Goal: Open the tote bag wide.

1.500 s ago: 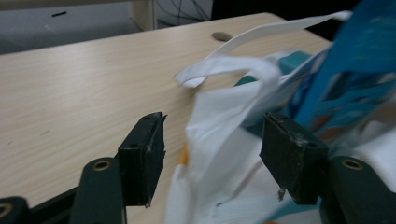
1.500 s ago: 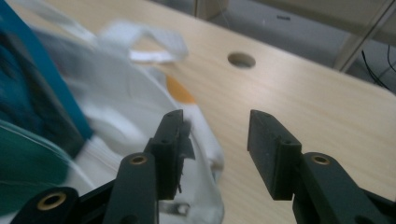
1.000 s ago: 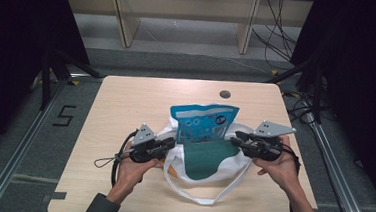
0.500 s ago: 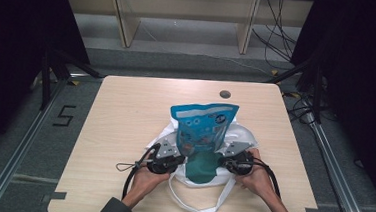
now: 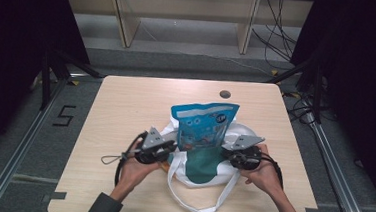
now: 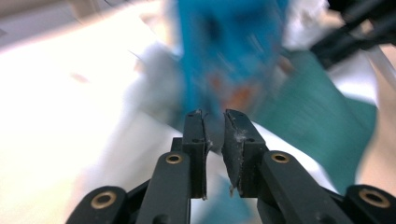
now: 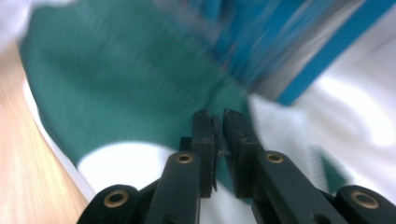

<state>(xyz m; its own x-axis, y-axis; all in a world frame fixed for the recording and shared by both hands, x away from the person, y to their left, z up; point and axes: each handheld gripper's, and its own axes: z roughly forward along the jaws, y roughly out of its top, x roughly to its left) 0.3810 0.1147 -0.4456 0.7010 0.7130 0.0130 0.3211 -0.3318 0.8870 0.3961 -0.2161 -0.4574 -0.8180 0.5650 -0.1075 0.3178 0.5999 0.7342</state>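
A white tote bag (image 5: 204, 168) with a green print lies near the table's front edge. A blue snack bag (image 5: 203, 124) stands up out of its mouth. My left gripper (image 5: 173, 148) is at the bag's left edge and my right gripper (image 5: 226, 153) at its right edge. In the left gripper view the left gripper (image 6: 214, 114) has its jaws nearly together with a sliver of white fabric between them, the blurred snack bag (image 6: 229, 51) beyond. The right gripper (image 7: 215, 114) likewise pinches the bag's cloth (image 7: 116, 79). Both pairs of jaws have just been opening slightly.
The wooden table (image 5: 126, 106) has a small round hole (image 5: 225, 94) near its far edge. The bag's white handles (image 5: 204, 206) loop toward the front edge. A black cable (image 5: 114, 157) trails left of my left hand. Shelving stands behind the table.
Both grippers came inward and toward the person to the bag's mouth edges, then drew back a little. The right hand sits lower than a second ago.
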